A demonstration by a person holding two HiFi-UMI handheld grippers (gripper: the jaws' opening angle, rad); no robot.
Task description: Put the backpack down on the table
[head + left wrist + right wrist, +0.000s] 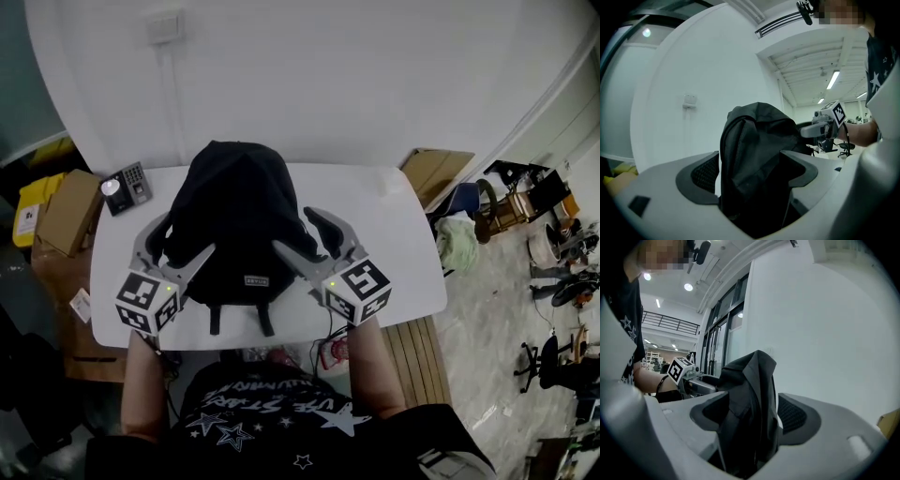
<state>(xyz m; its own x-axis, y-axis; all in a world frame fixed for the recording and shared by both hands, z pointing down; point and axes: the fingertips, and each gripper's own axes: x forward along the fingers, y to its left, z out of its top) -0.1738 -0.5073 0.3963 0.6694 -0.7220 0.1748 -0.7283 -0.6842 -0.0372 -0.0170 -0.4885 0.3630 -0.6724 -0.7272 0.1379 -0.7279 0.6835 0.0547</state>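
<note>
The placement step reads as complete: the backpack (239, 220) stands upright on the white table (403, 244), near the middle of the top, with its two straps (239, 321) hanging over the near edge at 6 o'clock. Your left gripper (178, 246) sits at the bag's 8 o'clock and your right gripper (305, 239) at its 4 o'clock. Both are released, with the jaws spread wide. The left gripper view shows black fabric between the jaws, with a strip of daylight between the mesh pad (705, 173) and the bag. The right gripper view shows a fold of fabric standing between the jaws, with the mesh pad (792, 413) apart from it. Neither tool grips anything, so treat the bag as resting under its own weight. The next move, judged from this position, is the withdrawal: draw each gripper straight back toward 6 o'clock, along the line in which it points, so that no jaw drags the fabric. Watch the upper part of the bag as you clear it — a soft bag standing on end may slump or tip once the jaws leave its flanks. Keep the left gripper clear of the keypad (128, 186) and the cardboard box (70, 211) at 10 o'clock.
</note>
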